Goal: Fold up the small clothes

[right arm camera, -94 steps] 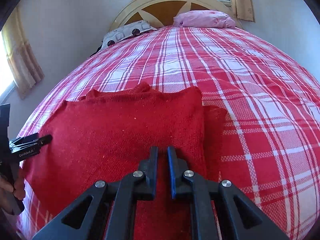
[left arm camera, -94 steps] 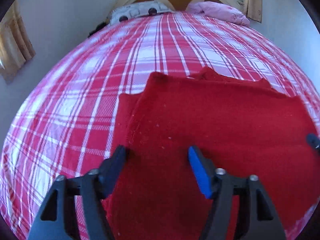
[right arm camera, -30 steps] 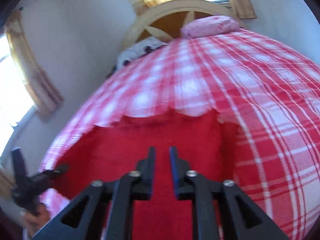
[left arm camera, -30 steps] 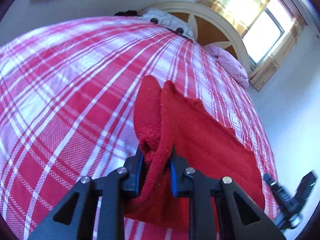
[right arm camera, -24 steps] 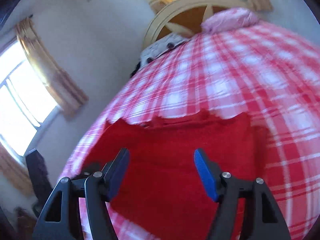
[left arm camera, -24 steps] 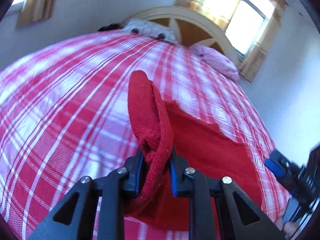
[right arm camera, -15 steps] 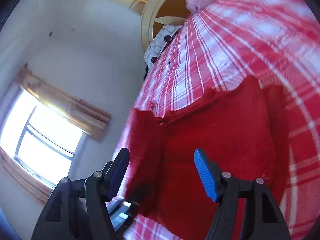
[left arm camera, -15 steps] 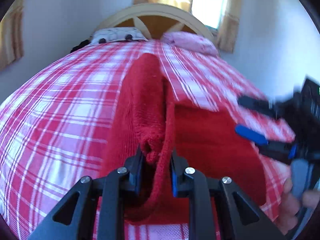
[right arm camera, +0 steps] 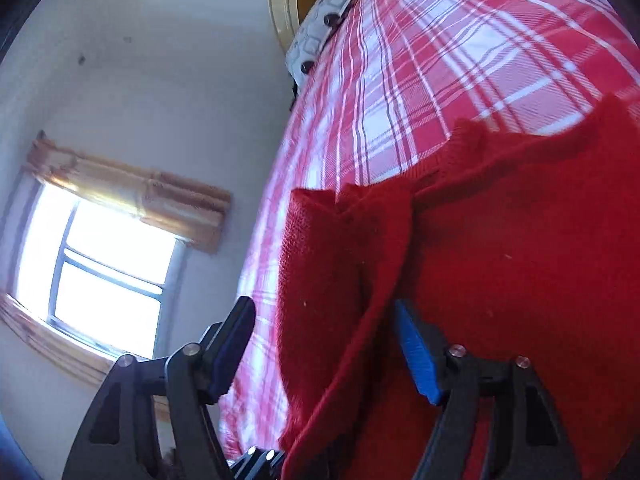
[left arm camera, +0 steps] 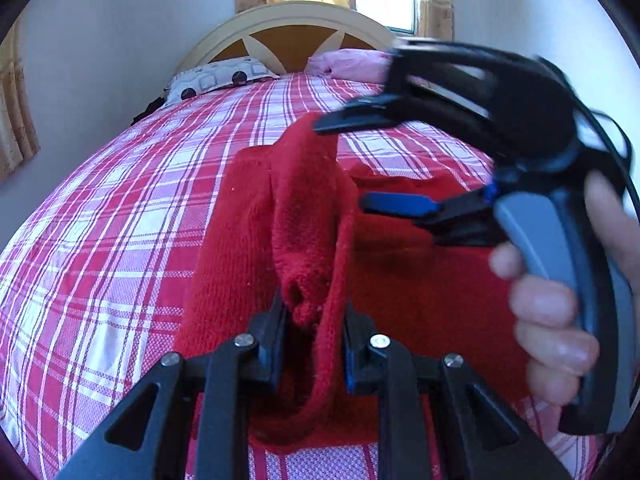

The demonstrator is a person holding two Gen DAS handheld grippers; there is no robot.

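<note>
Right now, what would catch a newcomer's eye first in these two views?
A red knit garment lies on the red plaid bedspread, its edge pinched upright in the left gripper. The right gripper, jaws just opened wide and empty, reaches in from the right.

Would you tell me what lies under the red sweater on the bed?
The red sweater lies on the red-and-white checked bedspread, which shows all around it. Whatever sits directly beneath the sweater is covered, so I cannot tell if anything else is there.
</note>
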